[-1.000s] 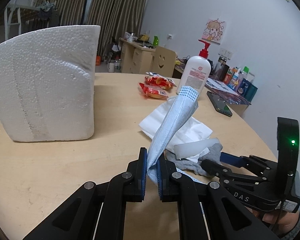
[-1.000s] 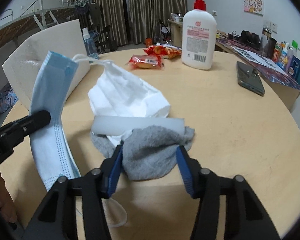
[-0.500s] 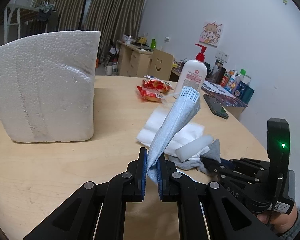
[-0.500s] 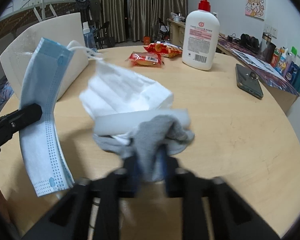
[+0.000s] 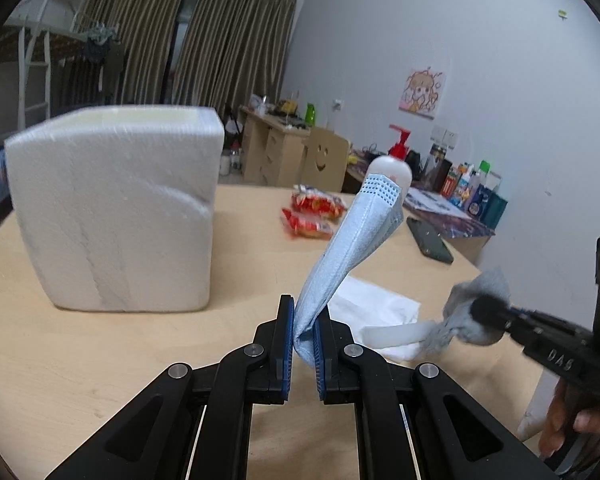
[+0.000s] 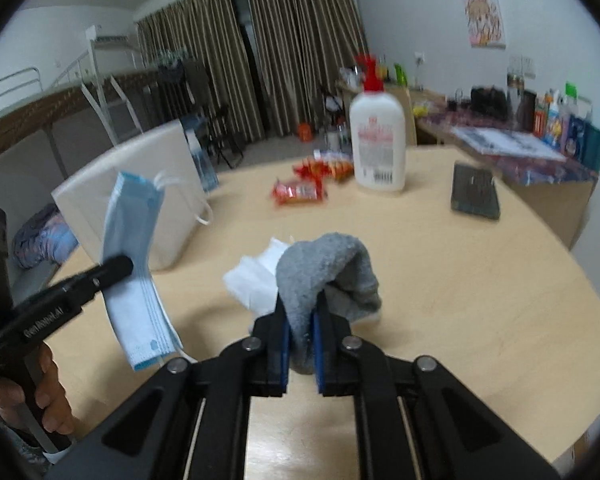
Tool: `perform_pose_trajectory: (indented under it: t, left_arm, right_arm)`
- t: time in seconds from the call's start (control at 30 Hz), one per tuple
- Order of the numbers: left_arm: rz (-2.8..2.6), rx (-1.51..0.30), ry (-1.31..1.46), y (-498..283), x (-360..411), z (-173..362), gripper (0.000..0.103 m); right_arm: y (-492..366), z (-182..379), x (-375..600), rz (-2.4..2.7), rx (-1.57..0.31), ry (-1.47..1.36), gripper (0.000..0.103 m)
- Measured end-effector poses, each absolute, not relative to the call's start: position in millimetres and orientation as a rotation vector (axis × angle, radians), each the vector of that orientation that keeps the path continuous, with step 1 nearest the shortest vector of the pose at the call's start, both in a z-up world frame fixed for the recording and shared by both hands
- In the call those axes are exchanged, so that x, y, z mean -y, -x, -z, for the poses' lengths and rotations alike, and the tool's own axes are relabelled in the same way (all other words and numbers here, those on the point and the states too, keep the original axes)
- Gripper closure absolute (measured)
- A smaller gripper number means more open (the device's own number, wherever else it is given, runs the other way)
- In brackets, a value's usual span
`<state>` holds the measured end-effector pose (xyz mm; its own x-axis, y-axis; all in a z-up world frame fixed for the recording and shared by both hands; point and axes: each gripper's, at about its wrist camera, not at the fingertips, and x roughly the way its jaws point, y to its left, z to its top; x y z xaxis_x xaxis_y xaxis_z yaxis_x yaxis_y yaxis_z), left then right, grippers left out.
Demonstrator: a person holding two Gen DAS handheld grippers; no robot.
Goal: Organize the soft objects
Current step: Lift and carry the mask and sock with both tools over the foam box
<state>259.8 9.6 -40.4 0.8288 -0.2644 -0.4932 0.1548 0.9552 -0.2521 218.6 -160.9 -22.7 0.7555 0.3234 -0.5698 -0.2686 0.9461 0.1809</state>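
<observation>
My left gripper (image 5: 303, 322) is shut on a light blue face mask (image 5: 348, 248), held upright above the round wooden table (image 5: 100, 360); the mask also shows in the right wrist view (image 6: 134, 256). My right gripper (image 6: 301, 328) is shut on a grey sock (image 6: 328, 268), lifted off the table; it shows at the right of the left wrist view (image 5: 474, 308). A white tissue (image 5: 374, 306) and a white foam strip (image 5: 392, 334) lie on the table under the sock. A white foam box (image 5: 116, 208) stands at the left.
A white pump bottle (image 6: 376, 142), red snack packets (image 6: 298, 190) and a dark phone (image 6: 474, 192) lie further back on the table. A cluttered desk (image 6: 540, 148) stands along the right wall.
My right gripper closed on the grey sock and lifted it off the table. Both grippers rose; the left one still holds the mask.
</observation>
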Motion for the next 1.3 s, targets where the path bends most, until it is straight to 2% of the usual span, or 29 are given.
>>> perform_pose_trajectory:
  t: [0.33,0.77,1.3]
  left_arm:
    - [0.203,-0.452,0.176,-223,-21,5,0.094]
    - [0.178,-0.391,0.137,-179,-21,-16,0.093]
    - [0.153,-0.265,0.102,-82,-19,-48,0.093]
  right_arm:
    - [-200,-4,159,-0.353,-0.537,-0.072,0.091]
    - [-158,-21,157,-0.402,-0.441,-0.066,0.091]
    - [-88,-39,160,-0.446,-0.312,-0.063,0.091]
